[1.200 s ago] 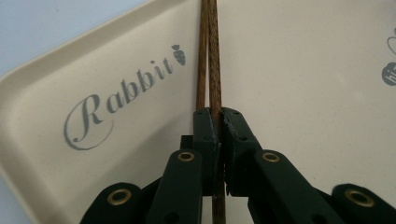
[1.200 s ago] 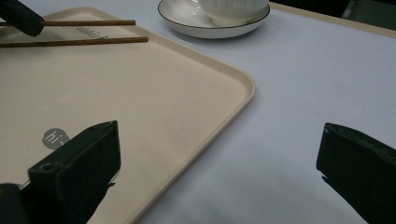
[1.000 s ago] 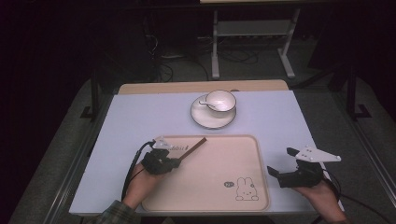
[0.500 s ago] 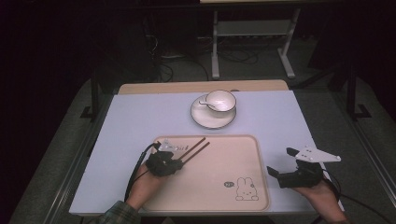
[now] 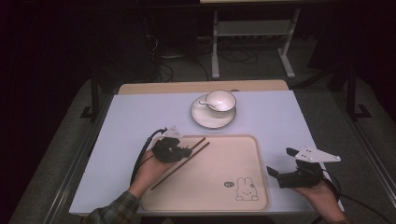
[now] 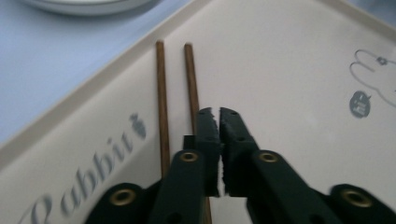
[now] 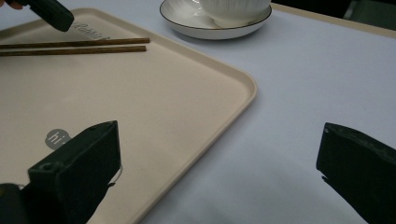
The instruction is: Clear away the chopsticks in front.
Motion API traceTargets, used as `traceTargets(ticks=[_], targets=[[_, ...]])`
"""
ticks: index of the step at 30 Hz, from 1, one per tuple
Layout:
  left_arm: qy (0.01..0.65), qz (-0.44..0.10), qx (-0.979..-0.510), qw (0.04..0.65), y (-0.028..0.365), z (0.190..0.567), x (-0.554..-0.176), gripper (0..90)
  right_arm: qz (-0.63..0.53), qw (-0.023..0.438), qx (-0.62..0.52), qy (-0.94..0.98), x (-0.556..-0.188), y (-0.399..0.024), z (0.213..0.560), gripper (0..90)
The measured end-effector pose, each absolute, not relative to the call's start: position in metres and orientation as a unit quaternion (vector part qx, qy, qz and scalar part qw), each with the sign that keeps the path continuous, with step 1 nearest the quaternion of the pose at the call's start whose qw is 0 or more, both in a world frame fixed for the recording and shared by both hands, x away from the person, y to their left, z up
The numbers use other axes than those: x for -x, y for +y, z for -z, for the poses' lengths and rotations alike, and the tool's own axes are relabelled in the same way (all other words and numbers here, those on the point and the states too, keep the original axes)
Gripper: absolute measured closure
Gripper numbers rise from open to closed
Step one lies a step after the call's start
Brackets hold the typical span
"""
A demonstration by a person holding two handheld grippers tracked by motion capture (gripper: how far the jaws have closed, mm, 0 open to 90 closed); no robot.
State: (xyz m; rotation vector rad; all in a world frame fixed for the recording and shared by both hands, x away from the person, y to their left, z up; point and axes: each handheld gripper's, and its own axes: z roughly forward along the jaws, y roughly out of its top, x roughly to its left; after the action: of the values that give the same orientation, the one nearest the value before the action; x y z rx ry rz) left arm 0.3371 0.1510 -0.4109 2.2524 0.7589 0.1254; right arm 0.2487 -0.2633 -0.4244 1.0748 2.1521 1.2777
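Brown wooden chopsticks [image 5: 180, 161] lie side by side on the beige tray [image 5: 243, 149], near its left rim; the left gripper [image 6: 218, 111] hovers just over them, jaws pressed together on nothing; the right gripper [image 5: 279, 161] rests right of the tray, jaws wide apart.
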Motion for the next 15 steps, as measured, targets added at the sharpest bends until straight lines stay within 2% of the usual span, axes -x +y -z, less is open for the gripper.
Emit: traceTargets(ticks=[9,15], targets=[[0.278,-0.019,-0.882,0.381,0.120,0.419,-0.372,89.6,-0.457,0.208,-0.388,0.773,-0.249,-0.264,0.425,0.0],[0.274,-0.006,-0.886,0.373,0.103,0.433,-0.381,89.5,-0.455,0.207,-0.389,0.774,-0.249,-0.263,0.426,0.0]])
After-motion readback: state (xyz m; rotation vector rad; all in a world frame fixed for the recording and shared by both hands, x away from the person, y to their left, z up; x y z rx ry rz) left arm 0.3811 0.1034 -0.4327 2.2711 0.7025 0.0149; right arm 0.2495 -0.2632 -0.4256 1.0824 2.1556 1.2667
